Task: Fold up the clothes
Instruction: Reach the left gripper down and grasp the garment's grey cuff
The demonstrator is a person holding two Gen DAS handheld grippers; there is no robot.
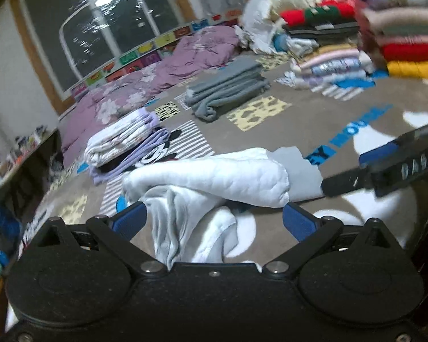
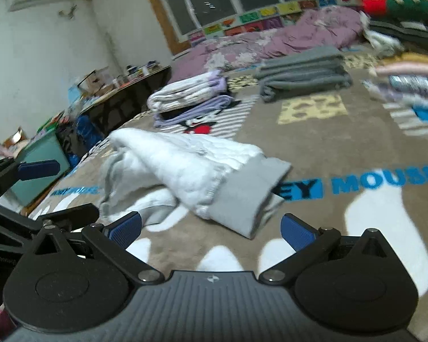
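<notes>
A white quilted garment (image 1: pixel 214 171) with a grey ribbed cuff (image 1: pixel 299 171) lies crumpled on the brown cartoon-print bedspread (image 1: pixel 328 125). My left gripper (image 1: pixel 212 221) is open, its blue pads (image 1: pixel 128 219) on either side of a fold of the garment that runs down toward the camera. In the right wrist view the same garment (image 2: pixel 185 165) lies just ahead, the grey cuff (image 2: pixel 248 199) nearest. My right gripper (image 2: pixel 211 230) is open over bare bedspread, a little short of the cuff. The left gripper (image 2: pixel 37 168) shows at that view's left edge, and the right gripper (image 1: pixel 385 168) at the left wrist view's right edge.
A folded grey blanket (image 1: pixel 228 88) and a white-and-lilac folded pile (image 1: pixel 122 139) sit further back. Tall stacks of folded clothes (image 1: pixel 342 42) fill the back right. A purple floral quilt (image 1: pixel 157 82) lies under the window. A cluttered desk (image 2: pixel 122 91) stands left of the bed.
</notes>
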